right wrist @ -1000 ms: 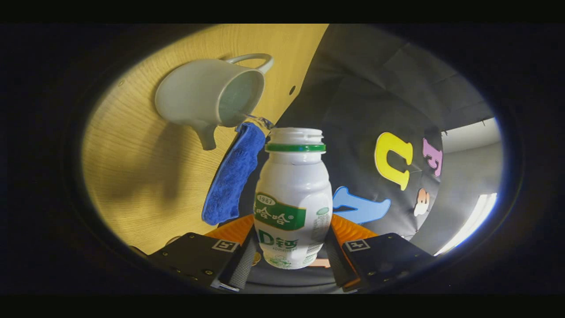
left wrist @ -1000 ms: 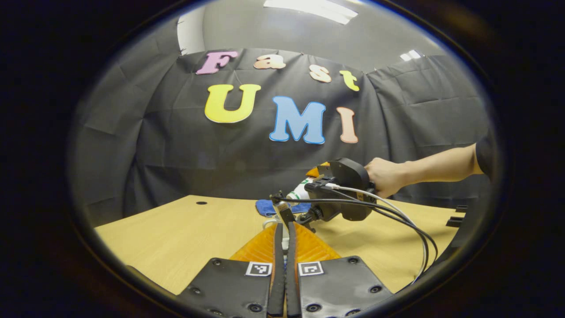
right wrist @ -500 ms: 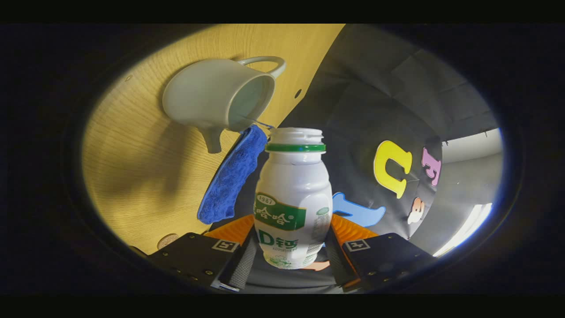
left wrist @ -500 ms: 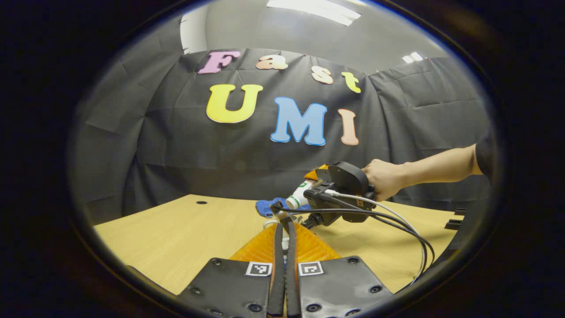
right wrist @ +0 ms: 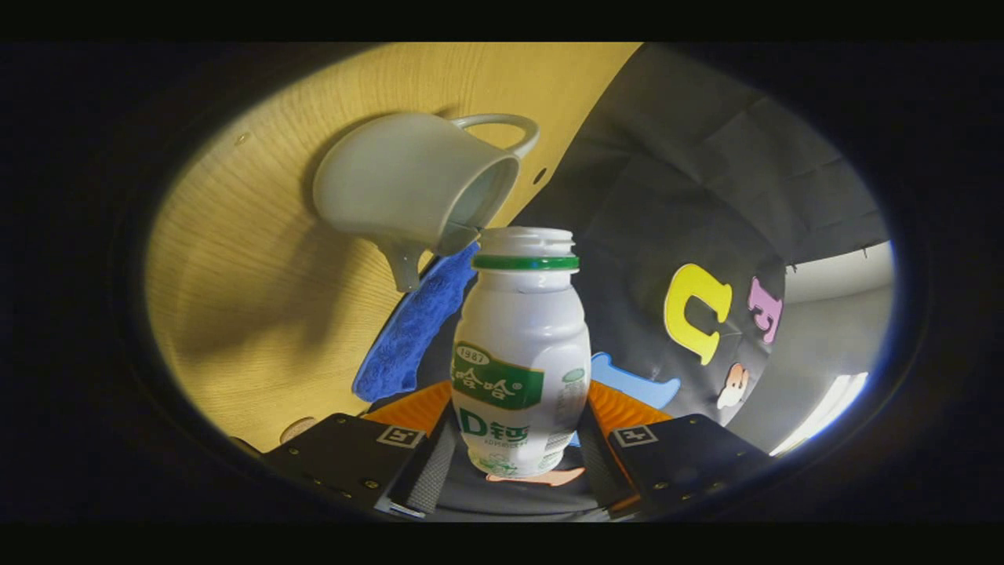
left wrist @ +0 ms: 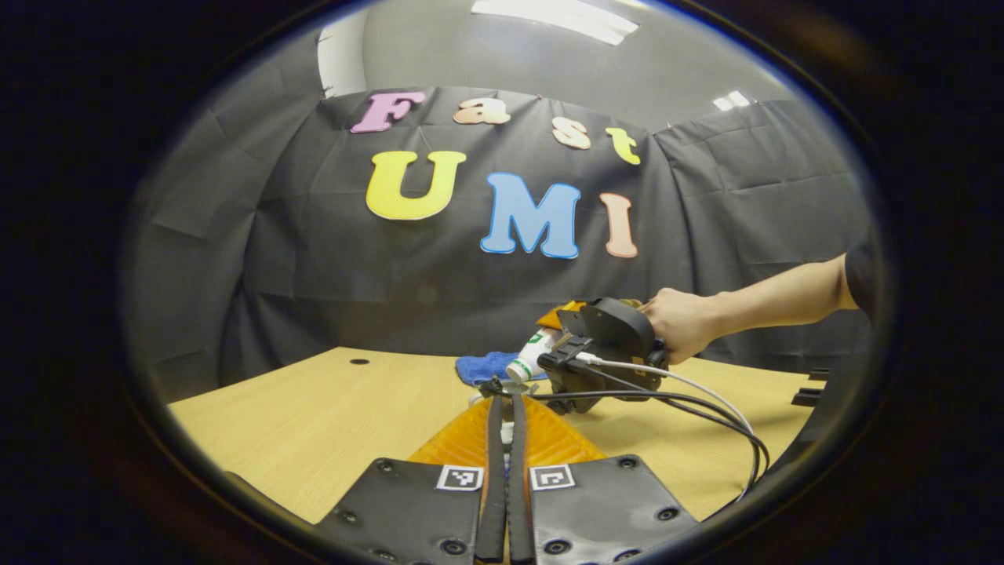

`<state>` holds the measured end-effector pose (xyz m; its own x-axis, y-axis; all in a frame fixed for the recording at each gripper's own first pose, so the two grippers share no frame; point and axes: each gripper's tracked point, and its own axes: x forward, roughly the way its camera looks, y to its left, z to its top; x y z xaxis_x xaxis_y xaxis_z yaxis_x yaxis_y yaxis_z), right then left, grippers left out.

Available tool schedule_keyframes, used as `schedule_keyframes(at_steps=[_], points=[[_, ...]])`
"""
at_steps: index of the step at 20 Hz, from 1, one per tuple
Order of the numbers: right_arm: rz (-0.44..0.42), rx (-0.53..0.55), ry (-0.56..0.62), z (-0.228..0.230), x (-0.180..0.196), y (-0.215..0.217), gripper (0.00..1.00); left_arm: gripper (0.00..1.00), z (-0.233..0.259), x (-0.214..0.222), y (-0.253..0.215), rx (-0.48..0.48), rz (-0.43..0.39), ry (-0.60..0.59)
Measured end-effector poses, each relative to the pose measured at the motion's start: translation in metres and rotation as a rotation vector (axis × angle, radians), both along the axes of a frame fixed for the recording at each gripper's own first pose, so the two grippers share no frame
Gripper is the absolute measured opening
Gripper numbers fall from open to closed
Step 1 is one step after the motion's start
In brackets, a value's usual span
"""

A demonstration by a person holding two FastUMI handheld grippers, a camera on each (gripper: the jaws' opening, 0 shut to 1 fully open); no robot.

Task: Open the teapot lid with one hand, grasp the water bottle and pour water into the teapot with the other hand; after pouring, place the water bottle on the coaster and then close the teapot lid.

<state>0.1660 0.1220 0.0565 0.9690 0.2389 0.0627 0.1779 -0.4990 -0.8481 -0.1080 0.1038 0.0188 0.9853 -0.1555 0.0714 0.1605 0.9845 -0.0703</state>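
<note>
Bottle [right wrist: 521,353] sits square between the right gripper [right wrist: 519,463] fingers in the right gripper view, both fingers pressing its lower body, one on each side. Cap off, open mouth with the green neck ring pointing away from the camera. View is rolled hard, so the tabletop [right wrist: 259,298] runs up the left side; the bottle is tipped over toward the teapot [right wrist: 412,188].

Teapot is just past the bottle mouth, up and to the left in that view. White body, lid off, opening facing the bottle, spout [right wrist: 404,267] on the near side, handle [right wrist: 502,125] on the far side. Bottle rim is close to the teapot rim; can't tell if they touch. Blue cloth [right wrist: 412,329] lies on the tabletop beside the teapot, behind the bottle.

Left gripper [left wrist: 507,408] in the left gripper view: fingers nearly together, only a thin slit between them. Something small and pale shows at the tips, too hidden to tell what it is or whether the fingers press on it.

Farther out in that view, over the tabletop [left wrist: 314,416], the right gripper [left wrist: 600,353] is held by a hand [left wrist: 682,322], cables trailing back. Bottle [left wrist: 529,357] angles down from it toward a spot just beyond the left gripper's tips. Blue cloth [left wrist: 482,365] lies behind.
</note>
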Motion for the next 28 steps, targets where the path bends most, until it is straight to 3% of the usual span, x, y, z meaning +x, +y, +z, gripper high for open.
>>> schedule_keyframes(at_steps=[3, 10, 19, 22, 23, 24, 28], points=[[-0.005, -0.011, 0.005, -0.001, -0.001, 0.000, 0.72, 0.11, 0.000, 0.000, -0.001, 0.001, -0.003, 0.002], [-0.011, 0.045, 0.030, -0.012, 0.000, -0.005, 0.72, 0.08, -0.001, 0.001, -0.004, 0.006, -0.009, 0.007], [-0.042, 0.302, 0.134, -0.034, 0.004, -0.015, 0.72, 0.11, -0.002, 0.000, -0.006, 0.012, -0.009, 0.005], [-0.055, 0.486, 0.206, -0.040, 0.006, -0.022, 0.72, 0.07, -0.003, 0.001, -0.006, 0.007, -0.012, 0.004], [-0.063, 0.571, 0.238, -0.043, 0.004, -0.023, 0.72, 0.11, -0.005, 0.001, -0.008, 0.011, -0.015, 0.009], [-0.075, 0.671, 0.275, -0.045, 0.003, -0.027, 0.72, 0.07, -0.005, 0.001, -0.010, 0.013, -0.018, 0.012], [-0.072, 1.088, 0.393, -0.043, -0.007, -0.036, 0.72, 0.12, -0.002, 0.002, -0.020, 0.019, -0.033, 0.004]])
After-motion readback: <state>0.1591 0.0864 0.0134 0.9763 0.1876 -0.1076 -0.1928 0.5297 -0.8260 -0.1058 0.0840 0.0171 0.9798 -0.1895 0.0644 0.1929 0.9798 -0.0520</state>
